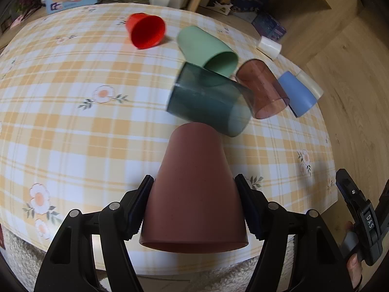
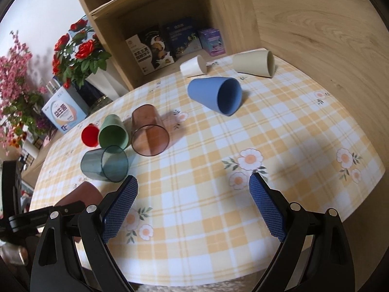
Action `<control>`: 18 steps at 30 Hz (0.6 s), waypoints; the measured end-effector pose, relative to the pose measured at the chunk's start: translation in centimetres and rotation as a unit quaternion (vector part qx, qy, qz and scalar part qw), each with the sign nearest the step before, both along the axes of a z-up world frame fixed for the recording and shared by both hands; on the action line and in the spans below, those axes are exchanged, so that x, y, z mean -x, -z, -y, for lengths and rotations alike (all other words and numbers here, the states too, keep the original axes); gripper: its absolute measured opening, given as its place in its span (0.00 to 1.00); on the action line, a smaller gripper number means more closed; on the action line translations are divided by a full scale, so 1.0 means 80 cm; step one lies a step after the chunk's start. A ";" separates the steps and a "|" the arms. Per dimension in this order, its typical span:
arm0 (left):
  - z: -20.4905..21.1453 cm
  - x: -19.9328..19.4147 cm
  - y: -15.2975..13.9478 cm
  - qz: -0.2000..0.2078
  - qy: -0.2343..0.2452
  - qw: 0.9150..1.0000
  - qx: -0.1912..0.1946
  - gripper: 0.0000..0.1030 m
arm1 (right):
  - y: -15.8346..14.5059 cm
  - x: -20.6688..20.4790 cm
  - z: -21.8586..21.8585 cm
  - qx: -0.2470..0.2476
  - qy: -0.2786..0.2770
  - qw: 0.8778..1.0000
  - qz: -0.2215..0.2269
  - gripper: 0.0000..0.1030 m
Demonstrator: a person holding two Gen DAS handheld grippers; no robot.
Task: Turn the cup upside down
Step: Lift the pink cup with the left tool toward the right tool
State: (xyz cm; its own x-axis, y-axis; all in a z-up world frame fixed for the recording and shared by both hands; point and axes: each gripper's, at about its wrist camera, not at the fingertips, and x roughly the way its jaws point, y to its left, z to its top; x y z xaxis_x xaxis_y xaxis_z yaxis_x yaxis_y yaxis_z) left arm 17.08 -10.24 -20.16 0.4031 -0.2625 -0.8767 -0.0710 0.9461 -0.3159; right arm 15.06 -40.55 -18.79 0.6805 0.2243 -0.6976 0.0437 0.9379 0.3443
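The left gripper (image 1: 194, 204) is clamped on the brown cup (image 1: 194, 194) — base pointing to 12 o'clock, rim toward the camera, above the table's (image 1: 73, 121) near edge. The right gripper (image 2: 193, 204) hangs with its jaws apart, holding nothing — the blue cup (image 2: 214, 95) lies toward 12 o'clock.

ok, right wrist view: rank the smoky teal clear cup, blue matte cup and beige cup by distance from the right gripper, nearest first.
Measured from the right gripper, open over the checked tablecloth:
1. Smoky teal clear cup, on its side, ahead and left.
2. Blue matte cup, on its side, further back near centre.
3. Beige cup, on its side at the far right edge.
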 end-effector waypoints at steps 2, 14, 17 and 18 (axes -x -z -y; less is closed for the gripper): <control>0.012 -0.002 0.005 -0.003 0.009 1.000 0.000 0.64 | 0.001 0.000 0.004 0.002 0.003 1.000 -0.002 0.87; 0.041 0.004 0.029 -0.025 0.061 0.998 0.022 0.65 | 0.008 0.003 0.009 0.010 0.012 1.000 -0.014 0.87; 0.044 0.005 0.029 -0.023 0.069 0.997 0.024 0.65 | 0.008 0.004 0.004 0.013 0.007 1.000 -0.018 0.87; 0.044 0.005 0.028 -0.020 0.070 0.997 0.023 0.65 | 0.007 0.004 0.002 0.014 0.006 1.000 -0.018 0.87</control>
